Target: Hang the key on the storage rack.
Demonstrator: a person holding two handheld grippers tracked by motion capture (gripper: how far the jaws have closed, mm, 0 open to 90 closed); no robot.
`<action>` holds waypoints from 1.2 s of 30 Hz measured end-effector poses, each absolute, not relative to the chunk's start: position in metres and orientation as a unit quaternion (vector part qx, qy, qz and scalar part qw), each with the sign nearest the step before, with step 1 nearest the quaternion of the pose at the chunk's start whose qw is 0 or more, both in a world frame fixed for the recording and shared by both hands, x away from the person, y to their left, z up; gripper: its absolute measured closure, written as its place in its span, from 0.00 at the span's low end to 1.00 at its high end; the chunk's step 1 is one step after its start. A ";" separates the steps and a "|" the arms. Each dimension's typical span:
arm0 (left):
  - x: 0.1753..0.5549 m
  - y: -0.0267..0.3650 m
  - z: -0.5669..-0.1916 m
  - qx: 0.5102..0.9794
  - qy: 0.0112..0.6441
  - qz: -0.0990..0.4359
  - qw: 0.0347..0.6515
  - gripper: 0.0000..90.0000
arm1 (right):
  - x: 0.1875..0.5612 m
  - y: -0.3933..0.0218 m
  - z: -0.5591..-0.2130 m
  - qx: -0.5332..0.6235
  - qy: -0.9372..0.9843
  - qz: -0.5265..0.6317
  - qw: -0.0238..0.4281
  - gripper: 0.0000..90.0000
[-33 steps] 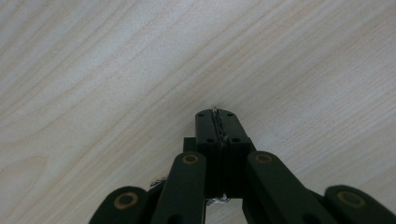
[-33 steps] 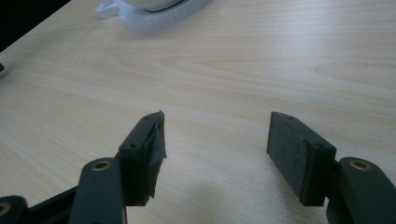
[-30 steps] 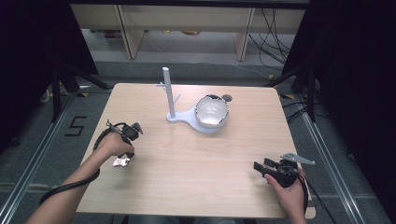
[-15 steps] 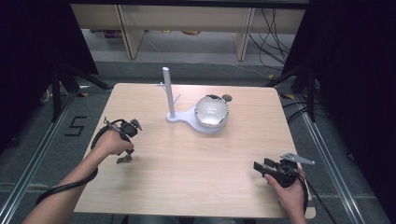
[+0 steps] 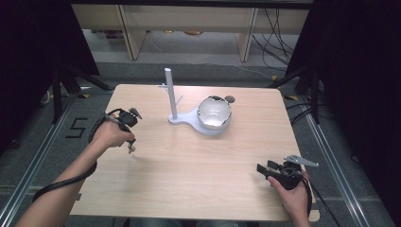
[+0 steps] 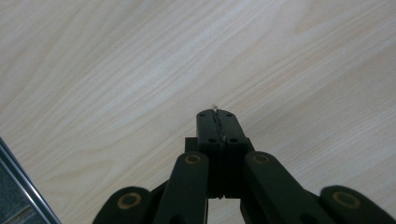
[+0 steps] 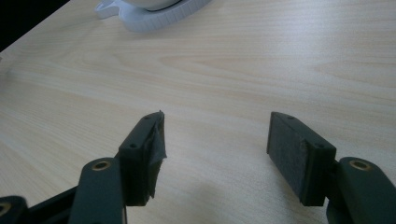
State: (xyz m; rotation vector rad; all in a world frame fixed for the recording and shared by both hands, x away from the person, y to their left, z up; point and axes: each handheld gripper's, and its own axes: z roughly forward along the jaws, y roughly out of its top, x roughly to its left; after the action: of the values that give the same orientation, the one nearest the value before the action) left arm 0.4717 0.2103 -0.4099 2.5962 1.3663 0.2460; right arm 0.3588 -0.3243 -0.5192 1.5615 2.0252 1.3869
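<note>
Left gripper (image 5: 130,147) near table's (image 5: 198,189) left edge, jaws pinched on a small silvery item (image 5: 132,150); right gripper (image 5: 263,169) near front-right corner, agape, holding nothing; bare wood between.

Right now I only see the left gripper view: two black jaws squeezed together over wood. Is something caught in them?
Observer: Yes. In the high view a small shiny thing hangs from the tips of the left gripper.
Operator: Is there somewhere to put it?
Observer: Maybe. A white stand with an upright post stands farther back on the table, with a bowl on its base.
Operator: What is my other gripper doing?
Observer: The right gripper is low near the table's front right corner, jaws open, with nothing between them.
</note>
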 end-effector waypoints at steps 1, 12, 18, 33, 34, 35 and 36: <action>0.473 0.210 -0.408 0.878 0.462 0.083 0.096 0.99 | 0.359 -0.324 -0.519 0.533 0.691 0.474 0.116 0.42; 0.489 0.200 -0.376 0.870 0.471 0.101 0.104 0.99 | 0.360 -0.325 -0.520 0.532 0.694 0.469 0.119 0.42; 0.496 0.193 -0.367 0.872 0.467 0.104 0.103 0.99 | 0.360 -0.326 -0.519 0.535 0.699 0.460 0.119 0.42; 0.509 0.192 -0.353 0.866 0.478 0.099 0.113 0.99 | 0.359 -0.325 -0.519 0.533 0.697 0.466 0.118 0.42; 0.509 0.192 -0.352 0.865 0.479 0.100 0.116 0.99 | 0.359 -0.325 -0.518 0.538 0.696 0.462 0.116 0.42; 0.511 0.193 -0.350 0.865 0.478 0.097 0.114 0.99 | 0.358 -0.324 -0.518 0.540 0.695 0.460 0.113 0.42; 0.511 0.193 -0.348 0.864 0.481 0.097 0.116 0.99 | 0.360 -0.326 -0.518 0.533 0.700 0.461 0.117 0.42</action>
State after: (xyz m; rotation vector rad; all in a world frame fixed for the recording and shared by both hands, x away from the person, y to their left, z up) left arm 0.5115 0.1930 -0.3484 2.5298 1.4077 0.2849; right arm 0.3596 -0.3256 -0.5184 1.5603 2.0496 1.3485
